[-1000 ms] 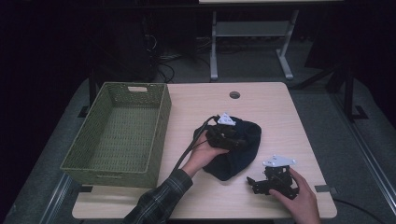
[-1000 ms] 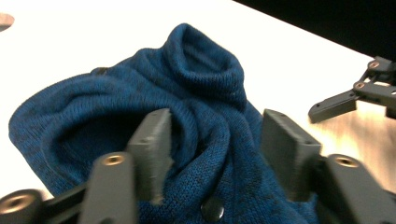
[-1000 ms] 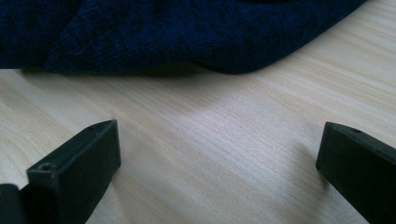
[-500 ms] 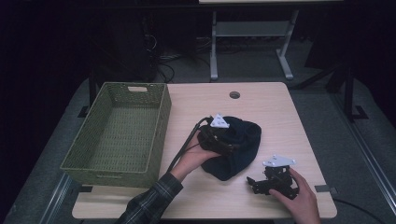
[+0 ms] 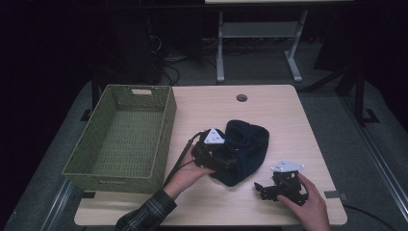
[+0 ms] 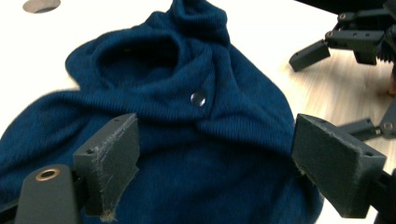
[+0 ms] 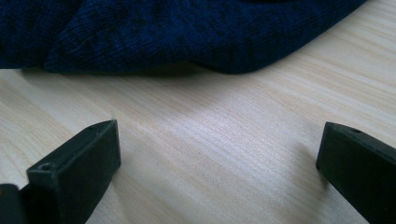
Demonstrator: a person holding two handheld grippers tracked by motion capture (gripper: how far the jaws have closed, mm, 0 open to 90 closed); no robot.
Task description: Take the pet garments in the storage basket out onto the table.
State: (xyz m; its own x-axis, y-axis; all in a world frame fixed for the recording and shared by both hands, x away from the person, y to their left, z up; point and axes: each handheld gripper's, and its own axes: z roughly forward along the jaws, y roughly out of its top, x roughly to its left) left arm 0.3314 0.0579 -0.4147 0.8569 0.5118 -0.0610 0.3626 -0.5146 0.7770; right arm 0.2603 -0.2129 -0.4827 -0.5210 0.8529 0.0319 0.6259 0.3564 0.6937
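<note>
Pale wood surface [image 5: 288, 125] carries a green woven basket [image 5: 122, 134] at its left and a crumpled dark blue knit garment [image 6: 187, 116] near the middle. Left gripper [image 5: 226, 161] hovers at the garment's left edge, fingers [image 6: 109, 163] spread around it, unclenched. Right gripper [image 5: 269, 188] rests just beside the garment, fingers [image 7: 79, 161] released.

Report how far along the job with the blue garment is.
Nothing looks finished: the blue knit garment lies crumpled on the table, and the green basket beside it holds nothing. In hand: the left gripper is open over the fabric, jaws either side of a fold, not closed on it. The right gripper rests open on bare wood near the garment's edge. Left, probably: grip the garment and move it.
</note>
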